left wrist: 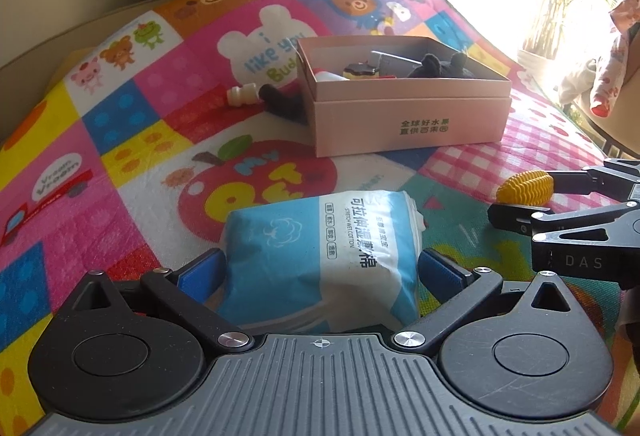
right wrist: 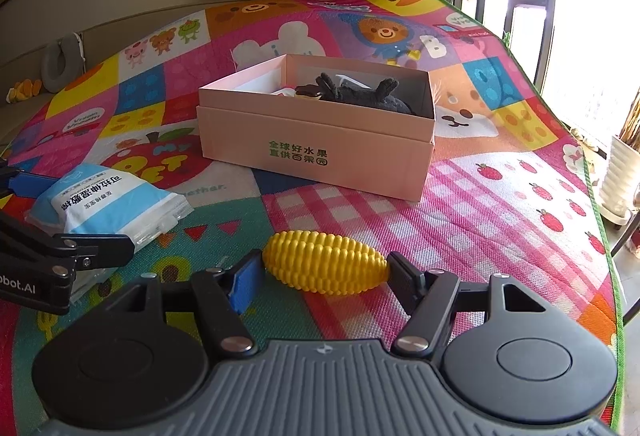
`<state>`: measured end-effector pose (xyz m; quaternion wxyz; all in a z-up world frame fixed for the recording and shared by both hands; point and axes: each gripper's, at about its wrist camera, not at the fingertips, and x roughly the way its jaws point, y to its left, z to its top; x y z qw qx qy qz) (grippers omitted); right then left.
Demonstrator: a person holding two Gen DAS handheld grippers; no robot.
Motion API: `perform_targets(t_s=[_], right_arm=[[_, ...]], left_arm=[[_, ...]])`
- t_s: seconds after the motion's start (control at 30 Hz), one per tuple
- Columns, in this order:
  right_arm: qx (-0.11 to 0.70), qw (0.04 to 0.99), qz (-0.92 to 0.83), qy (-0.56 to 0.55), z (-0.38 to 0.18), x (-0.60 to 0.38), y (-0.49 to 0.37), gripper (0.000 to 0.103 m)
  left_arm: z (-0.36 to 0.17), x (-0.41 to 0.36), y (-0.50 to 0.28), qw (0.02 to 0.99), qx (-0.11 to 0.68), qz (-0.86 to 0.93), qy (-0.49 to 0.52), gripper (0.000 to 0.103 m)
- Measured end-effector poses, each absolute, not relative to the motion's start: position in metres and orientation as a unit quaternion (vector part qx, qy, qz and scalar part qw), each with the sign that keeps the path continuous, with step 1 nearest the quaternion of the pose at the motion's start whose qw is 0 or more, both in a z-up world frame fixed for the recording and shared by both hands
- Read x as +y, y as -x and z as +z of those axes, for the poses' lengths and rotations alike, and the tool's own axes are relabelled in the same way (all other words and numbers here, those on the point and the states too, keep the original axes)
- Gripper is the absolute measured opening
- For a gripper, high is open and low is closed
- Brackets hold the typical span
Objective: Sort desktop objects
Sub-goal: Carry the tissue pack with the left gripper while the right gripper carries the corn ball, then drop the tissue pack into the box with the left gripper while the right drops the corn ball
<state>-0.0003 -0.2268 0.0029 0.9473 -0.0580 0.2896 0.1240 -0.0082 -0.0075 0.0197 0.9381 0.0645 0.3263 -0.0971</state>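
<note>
In front of the pink box (right wrist: 316, 140), our left claw (left wrist: 320, 268) gapes fully around the blue wipes pack (left wrist: 320, 256), pads not pressing. Right of it, our right claw (right wrist: 320, 276) grips the yellow toy corn (right wrist: 326, 266) end to end, long axis crosswise.

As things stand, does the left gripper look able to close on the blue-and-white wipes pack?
Probably yes. The left gripper is wide open with the wipes pack already lying between its blue pads, and nothing sits between them. The right gripper, off to the side, straddles the toy corn and seems clear of it.
</note>
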Motion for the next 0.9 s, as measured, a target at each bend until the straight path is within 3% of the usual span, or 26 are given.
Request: perform_targets(t_s=[0.47, 0.9], right_arm=[[0.295, 0.941, 0.143, 0.088, 0.025, -0.231, 0.036, 0.067], [0.154, 0.974, 0.145, 0.084, 0.138, -0.259, 0.042, 0.067]], left_arm=[[0.036, -0.014, 0.053, 0.936, 0.306, -0.141, -0.097, 0.096], [0.119, -0.045, 0.024, 0.964, 0.164, -0.161, -0.131, 0.096]])
